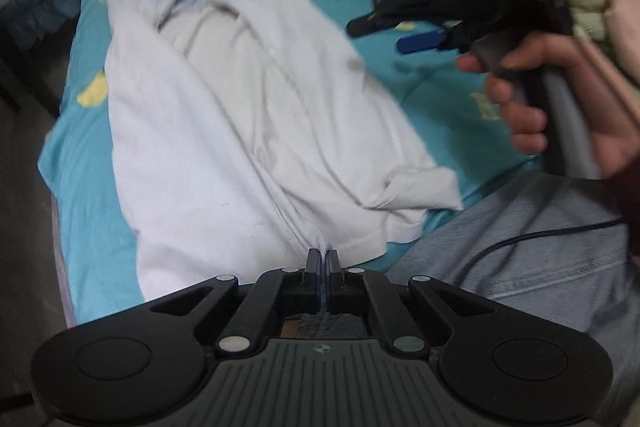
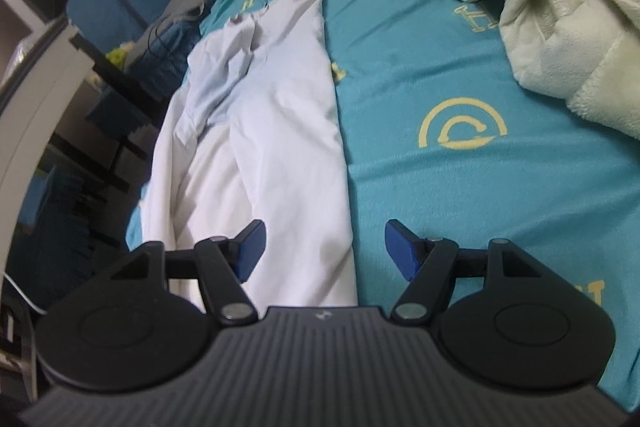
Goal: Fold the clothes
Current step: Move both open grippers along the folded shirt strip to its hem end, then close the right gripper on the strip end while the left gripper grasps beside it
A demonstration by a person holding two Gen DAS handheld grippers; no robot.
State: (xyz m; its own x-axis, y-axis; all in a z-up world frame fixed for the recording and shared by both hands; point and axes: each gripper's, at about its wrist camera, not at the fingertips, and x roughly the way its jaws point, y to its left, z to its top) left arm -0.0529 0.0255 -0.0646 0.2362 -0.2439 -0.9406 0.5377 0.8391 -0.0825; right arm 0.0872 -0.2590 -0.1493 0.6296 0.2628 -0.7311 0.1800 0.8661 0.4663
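Observation:
A white garment [image 1: 224, 115] lies rumpled lengthwise on a teal bedsheet [image 1: 92, 187]. My left gripper [image 1: 323, 255] is shut on its near hem, and the cloth bunches into folds at the pinch. The right gripper [image 1: 384, 35], held in a person's hand [image 1: 560, 107], hovers above the sheet to the right of the garment. In the right wrist view the same garment [image 2: 272, 131] stretches away from me, and the right gripper [image 2: 324, 247] stands open with blue fingertips [image 2: 252, 247] over the garment's near right edge, nothing between them.
A pale green fleece blanket [image 2: 560, 11] is heaped at the far right of the bed. The sheet [image 2: 440, 75] carries yellow prints. Blue chairs and dark furniture [image 2: 120, 3] stand off the bed's left side. A person's jeans-clad leg [image 1: 540, 247] with a cable across it is at my right.

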